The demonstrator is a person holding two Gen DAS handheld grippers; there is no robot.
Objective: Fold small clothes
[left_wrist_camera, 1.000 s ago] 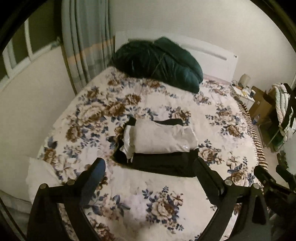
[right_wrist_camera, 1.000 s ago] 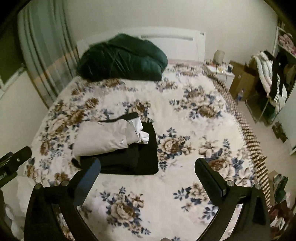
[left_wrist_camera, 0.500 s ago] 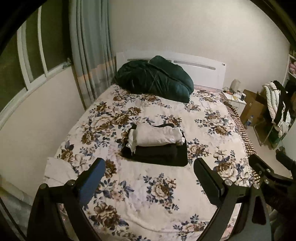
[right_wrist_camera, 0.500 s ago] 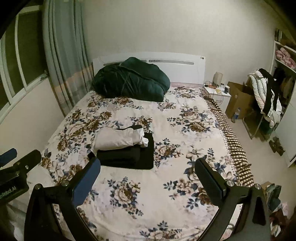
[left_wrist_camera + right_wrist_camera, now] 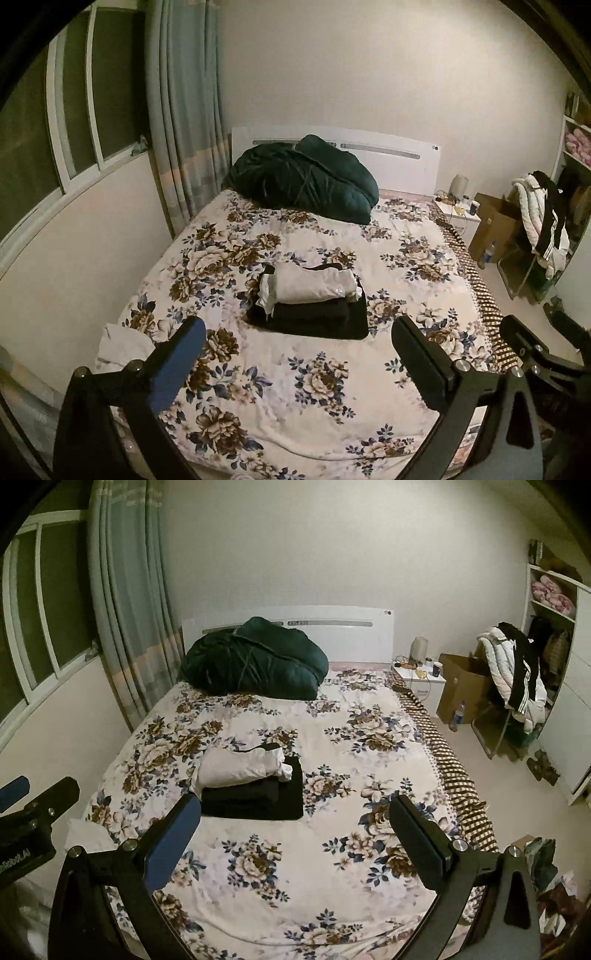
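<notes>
A folded white garment point(image 5: 312, 284) lies on top of a folded black garment point(image 5: 314, 319) in the middle of the floral bedspread point(image 5: 295, 387). The stack also shows in the right wrist view, white point(image 5: 236, 766) on black point(image 5: 255, 797). My left gripper point(image 5: 295, 350) is open and empty, held well back from the stack above the foot of the bed. My right gripper point(image 5: 293, 829) is open and empty, also well back. A crumpled white cloth point(image 5: 123, 345) lies at the bed's near left edge.
A dark green duvet point(image 5: 303, 177) is heaped at the white headboard point(image 5: 388, 155). Curtain and window stand on the left. A nightstand point(image 5: 419, 679), cardboard box point(image 5: 461, 686), a chair with clothes point(image 5: 517, 672) and shelves stand right of the bed.
Both grippers have pulled back and up from the stack, so the whole bed and room show. The folded stack has not moved. Both grippers stay open.
</notes>
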